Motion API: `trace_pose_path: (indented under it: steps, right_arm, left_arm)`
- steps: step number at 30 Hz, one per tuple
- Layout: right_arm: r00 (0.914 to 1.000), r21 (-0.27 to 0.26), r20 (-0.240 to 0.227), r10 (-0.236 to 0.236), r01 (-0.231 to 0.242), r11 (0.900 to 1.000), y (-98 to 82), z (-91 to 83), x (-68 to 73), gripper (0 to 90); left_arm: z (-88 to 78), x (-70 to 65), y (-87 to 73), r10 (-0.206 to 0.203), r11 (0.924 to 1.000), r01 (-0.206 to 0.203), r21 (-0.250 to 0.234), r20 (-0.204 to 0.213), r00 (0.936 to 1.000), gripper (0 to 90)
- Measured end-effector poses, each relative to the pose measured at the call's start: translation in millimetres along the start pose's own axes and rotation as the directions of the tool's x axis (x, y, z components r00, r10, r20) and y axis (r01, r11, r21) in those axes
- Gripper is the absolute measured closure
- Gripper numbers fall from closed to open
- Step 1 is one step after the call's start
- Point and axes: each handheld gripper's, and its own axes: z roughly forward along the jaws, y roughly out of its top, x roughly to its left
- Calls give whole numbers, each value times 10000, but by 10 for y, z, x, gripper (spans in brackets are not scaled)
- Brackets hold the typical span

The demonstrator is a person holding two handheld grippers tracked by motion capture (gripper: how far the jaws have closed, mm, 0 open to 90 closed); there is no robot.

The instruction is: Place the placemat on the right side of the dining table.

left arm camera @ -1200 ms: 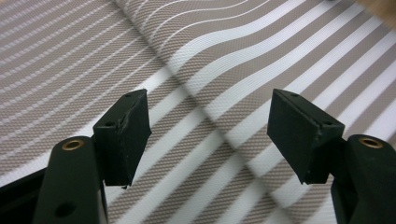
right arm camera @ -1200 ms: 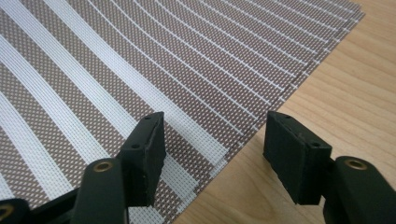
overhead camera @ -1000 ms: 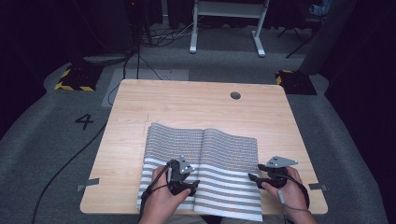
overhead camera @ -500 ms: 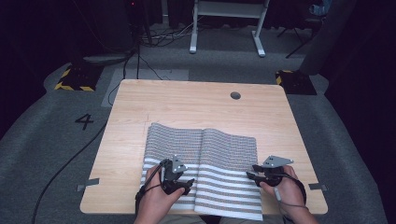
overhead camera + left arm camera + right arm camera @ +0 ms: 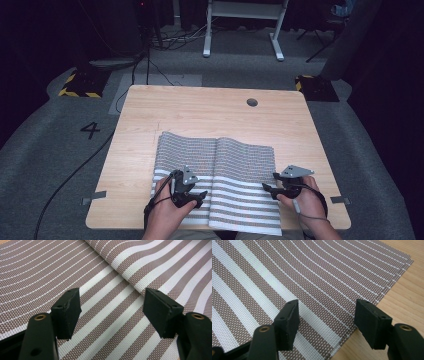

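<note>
A brown woven mat [image 5: 235,165] with white stripes lies on the near half of the wooden table [image 5: 200,110], with a raised crease [image 5: 216,160] down its middle. My left gripper [image 5: 200,196] hovers open over the mat's near left part, and the stripes [image 5: 112,322] run between its jaws. My right gripper [image 5: 270,183] stands open at the mat's right edge [image 5: 367,307]. Its jaws have just been opening, with nothing gripped between them. In the right gripper view, the mat's far corner [image 5: 409,261] shows several stacked layers.
A round cable hole [image 5: 252,102] sits in the table's far right. Grey tape strips [image 5: 94,197] [image 5: 339,200] mark both near corners. Bare wood [image 5: 407,302] lies right of the mat. Beyond the table are a white desk frame [image 5: 245,25] and floor cables [image 5: 75,170].
My left hand has slid a little toward the near left over the mat. The right hand has stayed where it was.
</note>
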Motion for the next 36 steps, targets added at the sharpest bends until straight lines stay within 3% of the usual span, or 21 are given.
trace_pose_path:
  steps: [5, 8, 10, 16, 17, 19, 22, 27, 31, 33, 34, 35, 36]
  right_arm:
    - [9997, 60, 190, 183, -184, 9998, 19, 10, -4, 361]
    - [9996, 74, 171, 245, -246, 9997, 26, 15, -5, 357]
    - [9977, 133, 359, 576, -581, 9982, 22, 33, -41, 257]
    - [9989, 101, 276, 379, -382, 9992, 27, 29, -16, 309]
    - [9989, 101, 276, 379, -382, 9992, 27, 29, -16, 309]
    - [9992, 181, 254, 309, -313, 9993, 32, 29, -24, 310]
    - [9985, 134, 304, 452, -457, 9989, 31, 28, -10, 328]
    - [9986, 151, 405, 337, -343, 9993, 38, 22, 20, 375]
    - [9991, 283, 285, 304, -312, 9991, 50, 17, 17, 399]
    - [9993, 291, 238, 299, -306, 9991, 53, 10, 17, 443]
    - [9992, 215, 137, 362, -365, 9991, 58, 4, 51, 553]
    - [9992, 215, 137, 362, -365, 9991, 58, 4, 51, 553]
    - [9997, 286, -44, 256, -254, 9993, 69, -8, 86, 723]
  left_arm:
    - [-15, 10, 1, 179, 9998, -180, -99, -104, 9998, 310]
    - [-5, -8, -7, 1, 10000, -1, 34, -42, 10000, 310]
    - [10, 1, 0, 251, 9997, -251, -7, -27, 9997, 309]
    - [90, -64, 6, 326, 9992, -330, 239, 180, 9993, 310]
    - [113, -79, 12, 505, 9983, -509, 286, 162, 9986, 310]
    - [194, -147, 14, 595, 9969, -619, 489, 500, 9970, 311]
    - [272, -217, 26, 1035, 9909, -1058, 831, 322, 9941, 330]
    - [275, -192, 23, 1054, 9919, -1083, 659, 451, 9934, 339]
    - [287, -222, 25, 1045, 9902, -1079, 889, 418, 9936, 351]
    - [285, -223, 23, 968, 9911, -1003, 875, 431, 9944, 352]
    - [282, -228, 19, 900, 9914, -933, 912, 395, 9952, 352]
    - [282, -228, 19, 900, 9914, -933, 912, 395, 9952, 350]
    - [284, -227, 20, 898, 9916, -934, 891, 439, 9950, 350]
